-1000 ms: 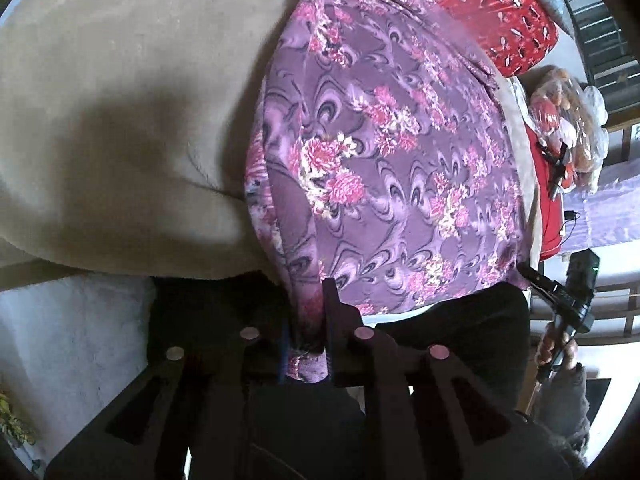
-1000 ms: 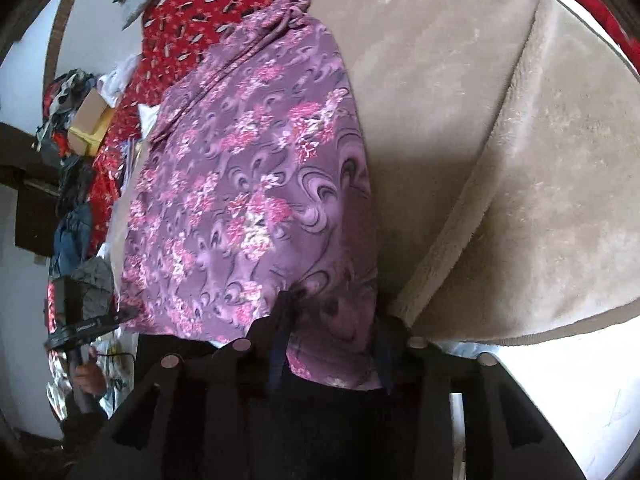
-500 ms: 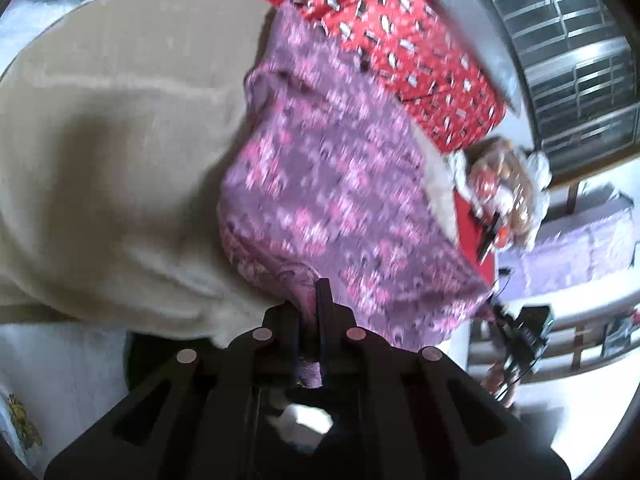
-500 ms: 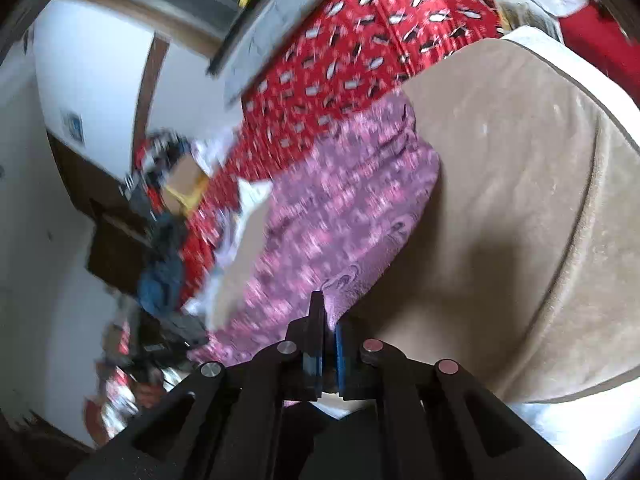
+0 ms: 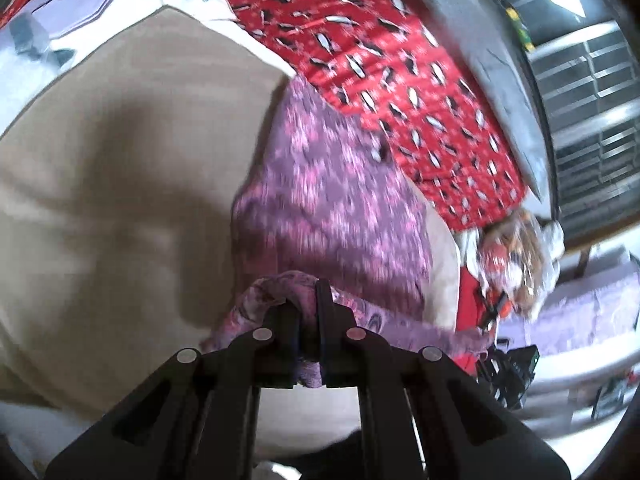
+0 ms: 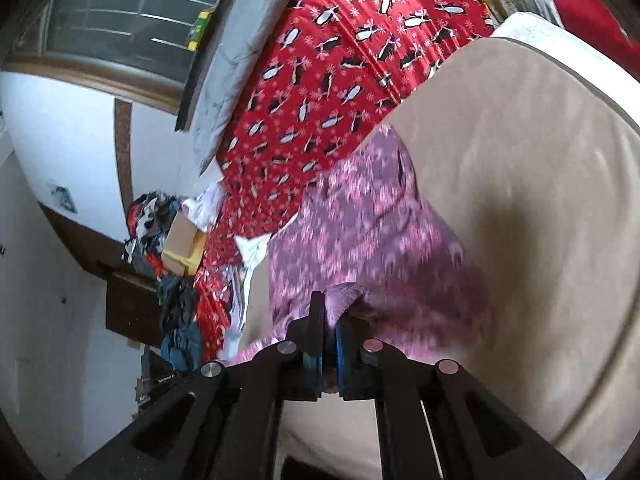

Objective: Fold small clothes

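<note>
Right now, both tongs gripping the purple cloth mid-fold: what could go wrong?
1. The left tongs and right tongs each pinch only a thin edge of the purple floral cloth; it could slip out mid-fold.
2. The cloth looks bunched at both grips, so the fold may land creased on the beige blanket.
3. It borders the red penguin fabric and might snag it.

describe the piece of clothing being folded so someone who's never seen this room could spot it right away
Find the wide tan blanket covering the bed; beyond it lies a red penguin-print cloth. The garment is the purple cloth with pink flowers lying on the tan blanket, its near edge pinched in the left claw and right claw. It is the only purple floral fabric here.
</note>
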The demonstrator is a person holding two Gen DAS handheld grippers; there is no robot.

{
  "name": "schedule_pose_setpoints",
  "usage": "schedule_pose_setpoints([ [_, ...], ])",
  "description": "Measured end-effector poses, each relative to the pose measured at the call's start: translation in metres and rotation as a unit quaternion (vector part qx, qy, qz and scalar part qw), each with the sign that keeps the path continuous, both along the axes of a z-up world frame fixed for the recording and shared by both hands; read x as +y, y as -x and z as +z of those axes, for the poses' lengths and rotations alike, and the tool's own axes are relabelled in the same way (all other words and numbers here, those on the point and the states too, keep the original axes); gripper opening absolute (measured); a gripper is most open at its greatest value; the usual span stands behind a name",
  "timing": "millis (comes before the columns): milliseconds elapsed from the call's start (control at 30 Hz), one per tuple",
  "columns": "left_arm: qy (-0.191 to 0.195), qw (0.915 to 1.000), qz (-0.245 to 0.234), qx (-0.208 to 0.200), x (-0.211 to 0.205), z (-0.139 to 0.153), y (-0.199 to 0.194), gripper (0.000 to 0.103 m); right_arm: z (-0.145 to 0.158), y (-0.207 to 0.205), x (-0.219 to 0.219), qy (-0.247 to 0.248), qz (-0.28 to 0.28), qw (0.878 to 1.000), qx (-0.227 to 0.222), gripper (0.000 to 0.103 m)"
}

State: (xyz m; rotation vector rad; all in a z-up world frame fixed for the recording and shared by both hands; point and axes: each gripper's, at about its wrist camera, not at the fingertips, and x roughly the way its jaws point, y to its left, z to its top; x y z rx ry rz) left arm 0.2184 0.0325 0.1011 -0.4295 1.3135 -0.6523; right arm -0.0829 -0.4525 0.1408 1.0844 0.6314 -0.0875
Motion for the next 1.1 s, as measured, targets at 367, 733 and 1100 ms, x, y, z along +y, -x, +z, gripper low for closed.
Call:
schedule_pose_setpoints([
  [367,-0.046,0.9975,0.051,-0.017,-0.086,-0.013,-0.136,0.005,-0.031,-0.15,-0.094,-0.006,-0.033,0.999,0.007,0.004],
  [733,-0.162,0.9861,0.035,0.011,-0.154,-0.071,-0.212,0.006,-0.103,-0.228,-0.141,-0.046,-0.07,0.993,0.085,0.009],
  [1100,-0.085,0.9952,0.006,0.048,-0.122,-0.05,-0.227,0.011,-0.1,-0.184,-0.179,-0.097,-0.182,0.978,0.026,0.046],
])
